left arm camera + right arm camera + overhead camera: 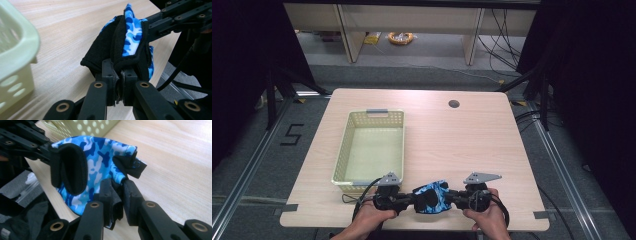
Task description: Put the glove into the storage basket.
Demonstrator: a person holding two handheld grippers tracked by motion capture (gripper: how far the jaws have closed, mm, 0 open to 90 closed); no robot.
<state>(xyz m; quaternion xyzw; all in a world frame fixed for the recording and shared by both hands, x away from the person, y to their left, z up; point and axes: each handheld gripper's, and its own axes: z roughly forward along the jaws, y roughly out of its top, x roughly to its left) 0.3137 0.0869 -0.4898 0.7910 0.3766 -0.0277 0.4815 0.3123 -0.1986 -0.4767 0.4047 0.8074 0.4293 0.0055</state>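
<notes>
A blue camouflage cloth piece with black padded trim [432, 196] hangs between my two grippers near the table's front edge. My left gripper [408, 202] is shut on its black padded end [117, 50], with the jaws pinched together around the fabric. My right gripper [455, 199] is shut on a bunched black fold at the other end [117, 202]. In the right gripper view the blue cloth [100, 162] spreads out between the jaws and the left gripper's black arm [22, 142]. A hand holds each gripper from below.
A pale green perforated basket [347, 150] stands empty on the table's left half, just beyond the left gripper. The wooden table [462, 145] has a round cable hole [454, 104] at the back. Floor and aluminium rails surround it.
</notes>
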